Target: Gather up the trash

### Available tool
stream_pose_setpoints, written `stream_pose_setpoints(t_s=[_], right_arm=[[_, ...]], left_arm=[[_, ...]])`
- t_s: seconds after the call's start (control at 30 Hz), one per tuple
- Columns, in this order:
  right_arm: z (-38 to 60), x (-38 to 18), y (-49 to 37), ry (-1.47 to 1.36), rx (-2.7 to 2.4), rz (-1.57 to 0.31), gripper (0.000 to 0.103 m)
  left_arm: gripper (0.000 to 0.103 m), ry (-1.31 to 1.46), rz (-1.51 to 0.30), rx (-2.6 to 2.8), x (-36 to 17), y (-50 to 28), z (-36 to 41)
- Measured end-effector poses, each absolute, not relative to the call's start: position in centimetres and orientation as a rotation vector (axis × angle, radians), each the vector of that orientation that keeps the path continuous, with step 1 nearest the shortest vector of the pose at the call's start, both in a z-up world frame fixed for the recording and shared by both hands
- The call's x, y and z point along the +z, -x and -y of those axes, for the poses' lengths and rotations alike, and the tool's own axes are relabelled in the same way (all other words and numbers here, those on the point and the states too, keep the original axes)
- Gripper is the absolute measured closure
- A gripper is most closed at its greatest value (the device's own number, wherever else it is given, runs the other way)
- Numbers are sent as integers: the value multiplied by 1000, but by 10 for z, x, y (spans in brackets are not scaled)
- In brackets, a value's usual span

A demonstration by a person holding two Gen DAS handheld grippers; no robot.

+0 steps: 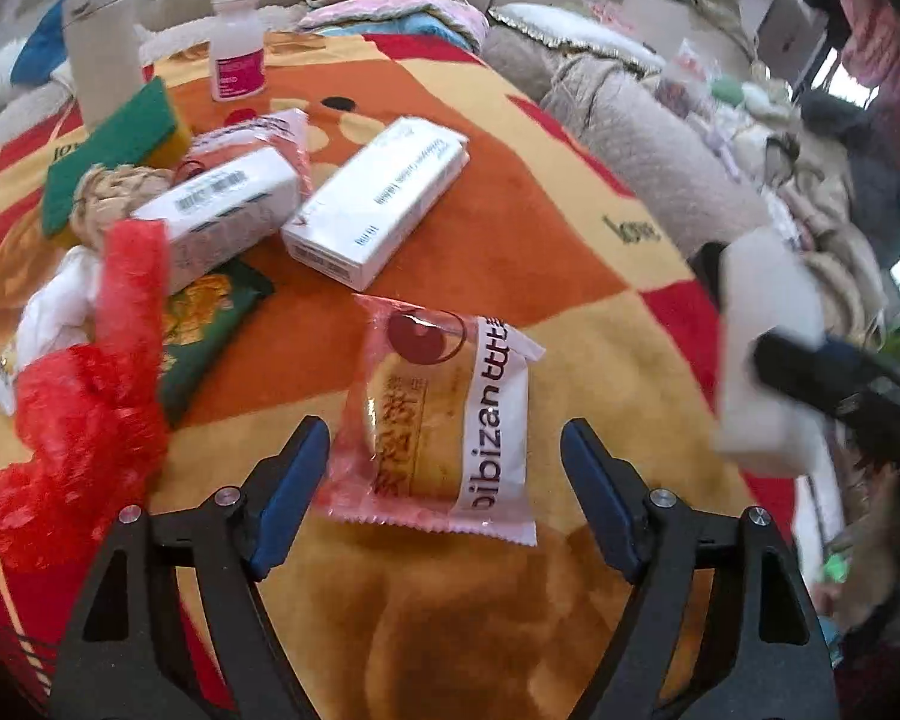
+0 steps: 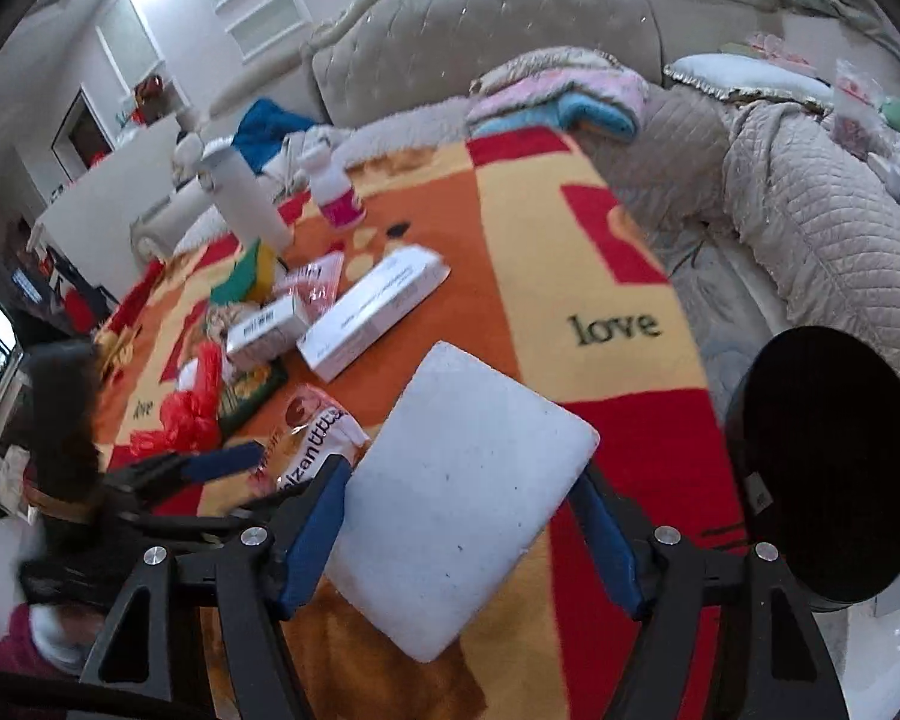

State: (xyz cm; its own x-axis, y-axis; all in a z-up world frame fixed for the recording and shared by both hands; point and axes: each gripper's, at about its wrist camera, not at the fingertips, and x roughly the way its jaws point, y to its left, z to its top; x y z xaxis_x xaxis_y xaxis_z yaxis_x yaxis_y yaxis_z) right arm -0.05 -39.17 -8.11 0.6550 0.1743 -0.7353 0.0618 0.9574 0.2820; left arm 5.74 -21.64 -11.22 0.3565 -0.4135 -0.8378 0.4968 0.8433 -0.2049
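A pink and white snack packet point(image 1: 450, 414) marked "bibizan" lies flat on the orange, yellow and red blanket point(image 1: 510, 210). My left gripper point(image 1: 444, 492) hovers open over its near end, one blue pad on each side and neither touching it. The same packet point(image 2: 312, 444) shows in the right wrist view, with a left finger point(image 2: 222, 461) beside it. My right gripper point(image 2: 459, 480) is shut on a white foam block point(image 2: 450, 570), held above the blanket. In the left wrist view that foam block point(image 1: 756, 294) hangs at the right edge.
Two white boxes point(image 1: 378, 204) point(image 1: 222, 216), a crumpled red plastic bag point(image 1: 90, 408), a green packet point(image 1: 210, 324), a green and yellow sponge point(image 1: 114, 144), a pink-labelled bottle point(image 1: 237, 42) and a white tumbler point(image 1: 102, 54) crowd the blanket's left. A round black bin point(image 2: 750, 480) stands at the right.
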Motion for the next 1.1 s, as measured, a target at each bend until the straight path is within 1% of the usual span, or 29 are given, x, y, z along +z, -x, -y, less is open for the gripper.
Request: stream_pose_setpoints(t_s=[0.03, 0.2, 0.27, 0.37, 0.4, 0.53, 0.7, 0.77, 0.83, 0.87, 1.0, 1.03, 1.07, 1.1], right_arm=[[395, -79, 3, -296, 60, -850, 31], [416, -81, 14, -322, 33, -840, 31], [428, -81, 19, -330, 11, -836, 31], [456, -81, 30, -359, -44, -823, 31], [463, -81, 33, -366, -58, -820, 31], [500, -81, 46, -396, -138, -807, 31], [531, -88, 61, -453, -177, -807, 31], [535, -92, 63, -461, -174, -813, 31], [538, -97, 62, -473, -167, -820, 31], [538, -99, 61, -478, -162, -823, 31], [537, -102, 57, -471, -150, -827, 31], [538, -102, 57, -463, -151, -829, 31], [539, -102, 58, -459, -154, -830, 30], [541, -102, 59, -458, -159, -830, 30]], left_arm=[[44, -78, -1059, -585, -114, -57, 217], [51, -4, -1063, -621, -103, -56, 219], [51, -7, -1051, -632, -96, -53, 226], [53, -3, -1034, -678, -86, -47, 244], [55, -4, -1023, -696, -82, -45, 254], [59, -22, -1012, -749, -74, -40, 286], [60, -81, -1059, -775, -81, -38, 308], [57, -102, -1075, -773, -88, -34, 310], [35, -122, -1093, -762, -94, -33, 314], [33, -120, -1096, -760, -96, -33, 316], [33, -169, -1118, -728, -112, -34, 331], [34, -183, -1088, -722, -112, -32, 332], [37, -187, -1073, -719, -111, -30, 333], [49, -177, -1074, -712, -111, -30, 334]])
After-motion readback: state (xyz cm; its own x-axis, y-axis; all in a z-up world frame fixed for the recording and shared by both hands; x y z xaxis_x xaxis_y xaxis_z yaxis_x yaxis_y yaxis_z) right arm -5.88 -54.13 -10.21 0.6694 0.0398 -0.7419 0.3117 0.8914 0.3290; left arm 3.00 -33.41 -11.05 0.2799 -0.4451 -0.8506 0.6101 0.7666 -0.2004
